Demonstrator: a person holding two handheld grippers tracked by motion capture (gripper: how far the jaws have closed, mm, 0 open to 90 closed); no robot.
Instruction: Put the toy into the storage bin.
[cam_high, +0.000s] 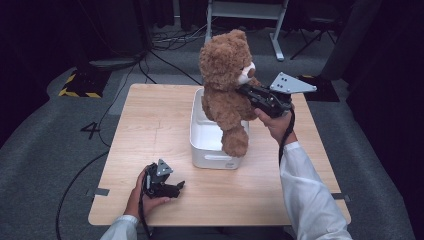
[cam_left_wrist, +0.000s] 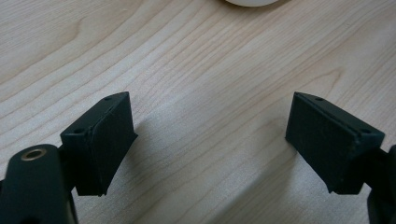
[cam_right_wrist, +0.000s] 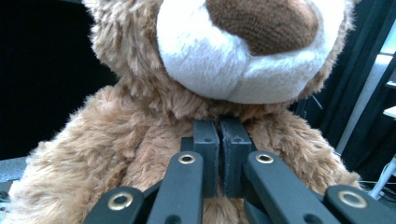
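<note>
A brown teddy bear (cam_high: 225, 75) with a white muzzle hangs upright over a white bin (cam_high: 205, 150) in the middle of the table, one leg dangling across the bin's front rim. My right gripper (cam_high: 243, 90) is shut on the bear from the right, just under its chin. In the right gripper view the two jaws (cam_right_wrist: 219, 126) are pressed together in the fur of the teddy bear (cam_right_wrist: 116, 144) below its muzzle. My left gripper (cam_high: 180, 187) rests low near the table's front edge. Its jaws (cam_left_wrist: 210, 116) stand apart over bare wood with nothing between them.
The light wooden table (cam_high: 150, 125) has bare surface left and right of the bin. The bin's rounded edge (cam_left_wrist: 252, 2) lies just ahead of the left gripper. Cables, a black-and-yellow floor plate (cam_high: 80, 85) and a white frame (cam_high: 250, 15) stand on the grey floor beyond.
</note>
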